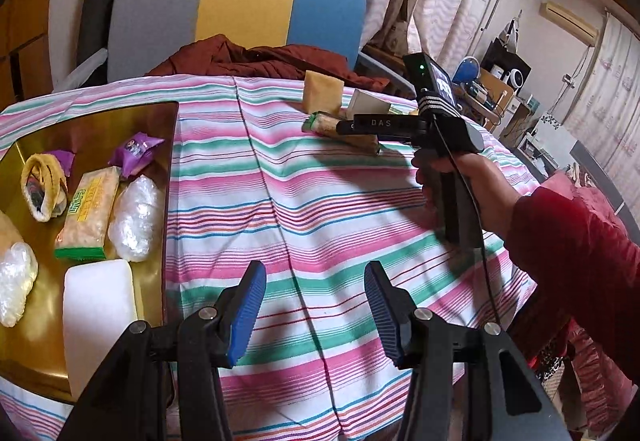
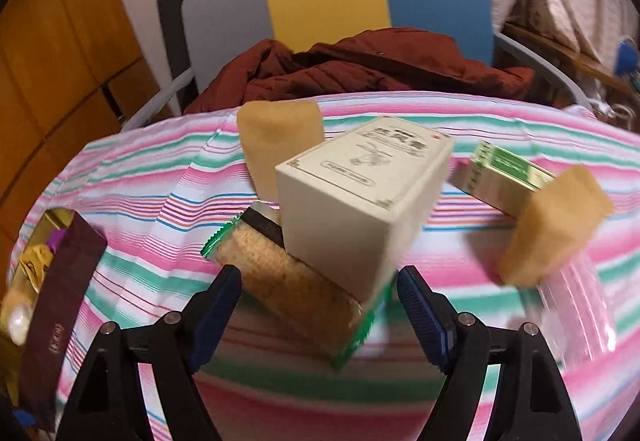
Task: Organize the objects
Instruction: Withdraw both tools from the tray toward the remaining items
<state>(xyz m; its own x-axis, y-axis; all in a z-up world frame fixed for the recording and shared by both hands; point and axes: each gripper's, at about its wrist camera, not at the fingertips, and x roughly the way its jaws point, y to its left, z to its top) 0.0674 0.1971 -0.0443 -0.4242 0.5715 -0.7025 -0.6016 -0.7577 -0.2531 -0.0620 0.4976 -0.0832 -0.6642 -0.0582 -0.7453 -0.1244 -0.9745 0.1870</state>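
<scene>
While the left gripper point(image 1: 316, 315) hangs with its jaws spread over the striped tablecloth point(image 1: 320, 201), holding nothing, the right gripper point(image 2: 320, 315) reaches with its jaws also spread on each side of a cracker packet point(image 2: 292, 281), not yet pressing it. This packet lies near the far edge of the table, and a cream box point(image 2: 360, 193) leans on top of it. A tan block point(image 2: 276, 145) stands just behind them. At the left edge sits a golden tray point(image 1: 160, 145) with another cracker packet point(image 1: 90, 211), purple sweets point(image 1: 136, 153) and a white block point(image 1: 98, 313).
</scene>
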